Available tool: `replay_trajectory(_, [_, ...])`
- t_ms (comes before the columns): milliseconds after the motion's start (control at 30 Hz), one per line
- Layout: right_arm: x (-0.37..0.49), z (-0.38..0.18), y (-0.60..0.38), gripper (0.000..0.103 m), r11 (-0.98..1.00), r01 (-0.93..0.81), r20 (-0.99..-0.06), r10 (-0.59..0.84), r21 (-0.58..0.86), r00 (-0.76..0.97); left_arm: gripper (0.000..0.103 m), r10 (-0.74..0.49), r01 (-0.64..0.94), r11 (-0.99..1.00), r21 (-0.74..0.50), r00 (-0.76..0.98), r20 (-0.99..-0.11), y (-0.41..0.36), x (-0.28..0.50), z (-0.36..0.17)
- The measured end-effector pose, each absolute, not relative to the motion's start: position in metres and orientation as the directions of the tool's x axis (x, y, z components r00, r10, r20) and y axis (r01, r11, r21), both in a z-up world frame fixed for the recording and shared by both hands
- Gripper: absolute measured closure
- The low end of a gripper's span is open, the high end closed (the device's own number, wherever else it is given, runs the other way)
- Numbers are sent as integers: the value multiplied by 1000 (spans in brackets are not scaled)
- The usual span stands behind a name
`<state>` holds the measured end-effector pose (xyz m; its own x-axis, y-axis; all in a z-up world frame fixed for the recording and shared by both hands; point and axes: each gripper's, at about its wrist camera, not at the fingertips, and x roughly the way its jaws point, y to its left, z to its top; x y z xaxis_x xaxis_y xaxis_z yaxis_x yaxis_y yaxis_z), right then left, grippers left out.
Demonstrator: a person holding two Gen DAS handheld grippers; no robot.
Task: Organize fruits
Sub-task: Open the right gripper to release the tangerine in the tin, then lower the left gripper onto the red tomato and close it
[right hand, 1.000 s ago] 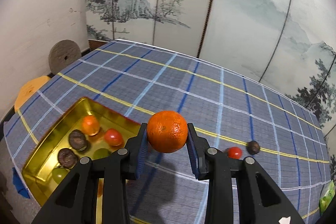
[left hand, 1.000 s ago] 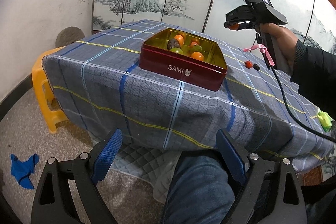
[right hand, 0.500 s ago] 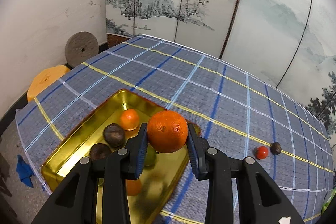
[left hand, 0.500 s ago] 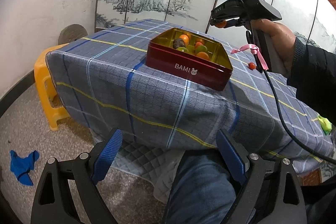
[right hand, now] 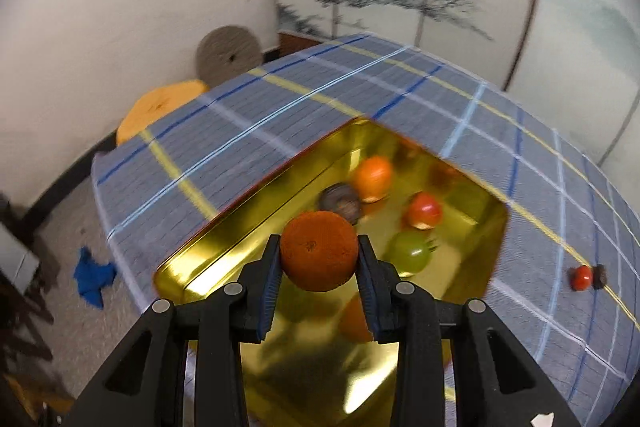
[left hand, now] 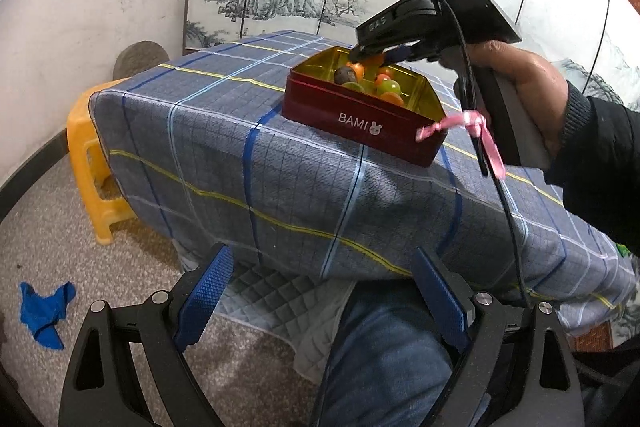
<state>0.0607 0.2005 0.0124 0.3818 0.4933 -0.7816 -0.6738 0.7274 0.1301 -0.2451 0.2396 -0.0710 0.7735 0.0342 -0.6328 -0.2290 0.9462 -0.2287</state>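
Tin (right hand: 248,211) on table (left hand: 224,147). In tin: 5 fruits at least. Above tin: orange (right hand: 319,255), between right gripper (right hand: 319,269) pads. Right of tin, on table: 2 small fruits (right hand: 587,277), touching. Left of tin, beyond table: stool (left hand: 86,131).

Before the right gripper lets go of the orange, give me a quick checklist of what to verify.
1. Orange clamped between the right gripper fingers: ok.
2. Orange above the open tin, inside its rim: ok.
3. Bare gold floor below the orange: cannot tell, blurred.
4. Green fruit and dark fruit apart from the orange: ok.
5. Left gripper open, off the table: ok.
6. Red fruit on the cloth, outside the tin: not ok.
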Motion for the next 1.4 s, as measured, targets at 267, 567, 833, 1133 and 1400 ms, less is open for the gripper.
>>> replay_trajectory(267, [51, -12, 205, 69, 676, -692, -810, 539, 252, 231, 12, 34, -229, 948, -223, 767, -641, 238, -243, -73])
replay_trajectory(567, [51, -15, 187, 69, 687, -673, -815, 537, 273, 217, 12, 44, -234, 949, -212, 762, -646, 237, -242, -72])
replay_trajectory(833, [46, -27, 173, 66, 658, -691, -818, 550, 299, 169, 12, 49, -208, 963, -170, 757, -651, 225, -238, -68])
replay_trajectory(1133, [70, 19, 46, 15, 752, -588, -633, 617, 298, 468, 12, 47, -164, 979, -123, 763, -644, 216, -217, -55])
replay_trajectory(1400, [151, -54, -212, 14, 975, 36, -722, 137, 219, 679, 12, -98, 60, 994, -86, 825, -556, 167, -136, 13])
